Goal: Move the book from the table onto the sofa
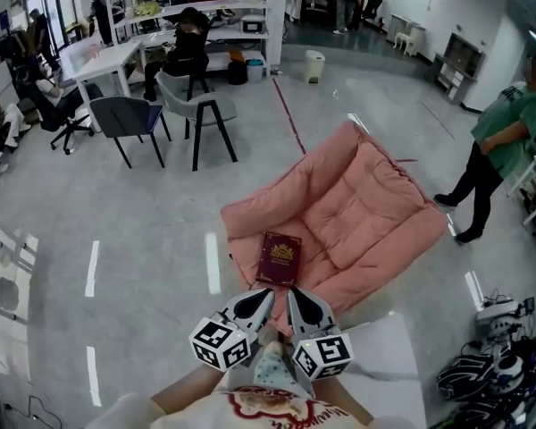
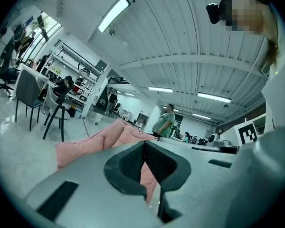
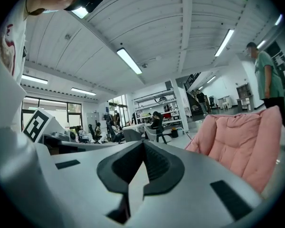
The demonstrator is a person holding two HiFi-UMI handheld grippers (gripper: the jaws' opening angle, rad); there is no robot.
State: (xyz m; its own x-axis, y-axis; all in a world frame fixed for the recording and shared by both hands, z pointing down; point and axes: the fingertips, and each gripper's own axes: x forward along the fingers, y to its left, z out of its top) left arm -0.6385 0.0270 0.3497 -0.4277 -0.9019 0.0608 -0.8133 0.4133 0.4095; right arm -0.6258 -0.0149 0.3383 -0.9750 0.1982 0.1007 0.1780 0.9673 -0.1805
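A dark red book [image 1: 278, 259] with gold print lies flat on the front left part of the pink cushioned sofa [image 1: 366, 213], which sits low on the floor. My left gripper [image 1: 261, 298] and right gripper [image 1: 299, 298] are side by side just short of the book's near edge, apart from it. Both are shut with nothing between the jaws. In the left gripper view the closed left gripper [image 2: 144, 148] points level over the pink sofa [image 2: 95, 141]. The right gripper [image 3: 142, 146] is closed too, with the sofa [image 3: 242, 141] to its right. Neither gripper view shows the book.
A white table [image 1: 389, 356] is at the lower right beside me. A person in a green top [image 1: 505, 137] stands right of the sofa. Two chairs [image 1: 129, 119] [image 1: 196, 105] stand at the back left. Cables and gear [image 1: 491, 374] lie at the bottom right.
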